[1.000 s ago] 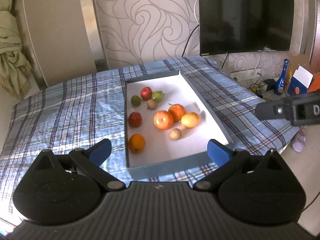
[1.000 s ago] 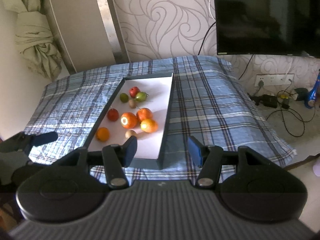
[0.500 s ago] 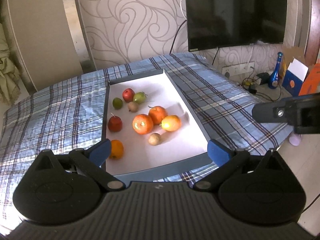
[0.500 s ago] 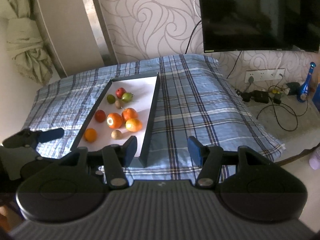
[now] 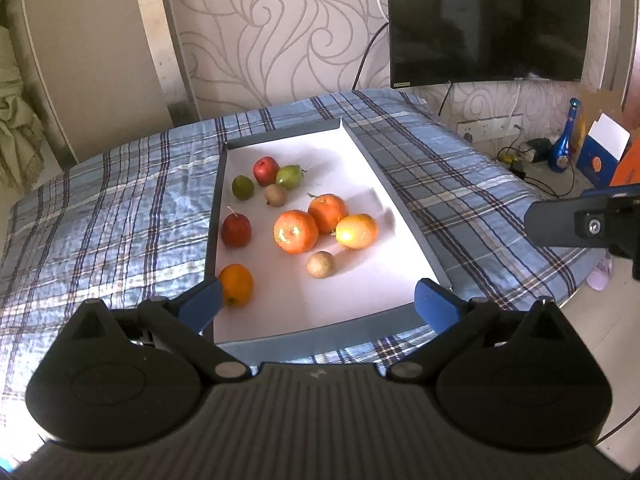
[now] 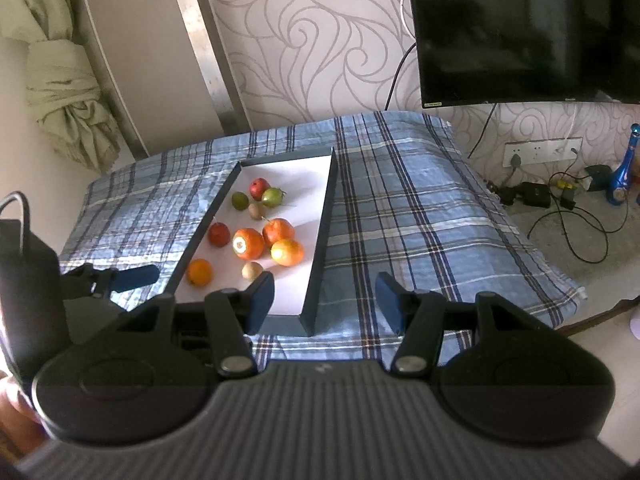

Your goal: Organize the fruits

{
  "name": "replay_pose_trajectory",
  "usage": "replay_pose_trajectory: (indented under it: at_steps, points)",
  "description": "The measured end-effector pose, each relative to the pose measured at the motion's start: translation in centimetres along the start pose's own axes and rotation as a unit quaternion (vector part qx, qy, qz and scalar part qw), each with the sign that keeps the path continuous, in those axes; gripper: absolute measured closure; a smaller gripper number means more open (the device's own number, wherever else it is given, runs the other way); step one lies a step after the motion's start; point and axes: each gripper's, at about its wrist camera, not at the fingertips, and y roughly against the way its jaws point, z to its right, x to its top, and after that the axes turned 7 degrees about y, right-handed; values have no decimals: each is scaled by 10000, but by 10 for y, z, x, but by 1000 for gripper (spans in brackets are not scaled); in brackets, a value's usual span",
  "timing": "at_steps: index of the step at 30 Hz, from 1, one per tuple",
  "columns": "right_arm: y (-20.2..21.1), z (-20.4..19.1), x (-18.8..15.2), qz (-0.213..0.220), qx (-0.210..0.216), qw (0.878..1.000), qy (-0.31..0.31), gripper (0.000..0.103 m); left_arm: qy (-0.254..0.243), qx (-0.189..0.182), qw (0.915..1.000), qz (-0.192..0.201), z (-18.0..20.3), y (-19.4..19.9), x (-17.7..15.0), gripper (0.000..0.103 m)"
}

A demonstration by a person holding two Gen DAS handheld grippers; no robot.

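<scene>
A shallow tray (image 5: 404, 216) with dark walls and a white floor sits on a blue plaid cloth (image 5: 100, 220) over what looks like a bed or a desk; I cannot tell which. All the fruits lie loose inside the tray. In the middle of the left wrist picture three big orange fruits bunch up, touching: one with a pale end (image 5: 296, 232), one with a stem (image 5: 327, 212) and a yellowish one (image 5: 356, 231). Toward the upper left of the tray sit a red apple (image 5: 265, 170), two green fruits (image 5: 243, 187) (image 5: 289, 176) and a small brown one, maybe a kiwi (image 5: 275, 195). Another red fruit with a stalk (image 5: 236, 230) lies by the left wall, a small orange (image 5: 236, 284) sits low left, and a second brown fruit (image 5: 320, 264) is alone. The left gripper (image 5: 318, 306) hangs near the tray's front edge with its jaws wide apart and empty. The right gripper (image 6: 325, 300) also has its jaws apart, holding nothing, over the tray's right corner. Like fruits are only partly together, so the scene fits sorting underway or fruits just laid in. A grab would need jaws lowered around one round fruit without bumping its neighbours. The low-left orange is partly hidden behind a left fingertip (image 5: 202, 304).
</scene>
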Motion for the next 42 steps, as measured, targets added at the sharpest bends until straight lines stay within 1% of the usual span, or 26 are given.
replay_pose_trajectory:
  at_steps: [6, 12, 18, 29, 42]
  points:
    - [0, -4, 2, -47, -43, 9998, 165, 45, 72, -81, 9999, 63, 0, 1, 0, 0]
    - [3, -2, 3, -34, -108, 9998, 158, 45, 47, -153, 9998, 116, 2, 5, 3, 0]
    - [4, 3, 1, -12, -133, 9999, 21, 45, -72, -151, 9998, 77, 4, 6, 4, 0]
    - [1, 14, -12, -87, -110, 9993, -338, 45, -205, -56, 9998, -7, 4, 7, 0, 0]
    - [6, 10, -6, -68, -225, 9997, -76, 45, 14, -179, 9998, 75, 4, 7, 1, 0]
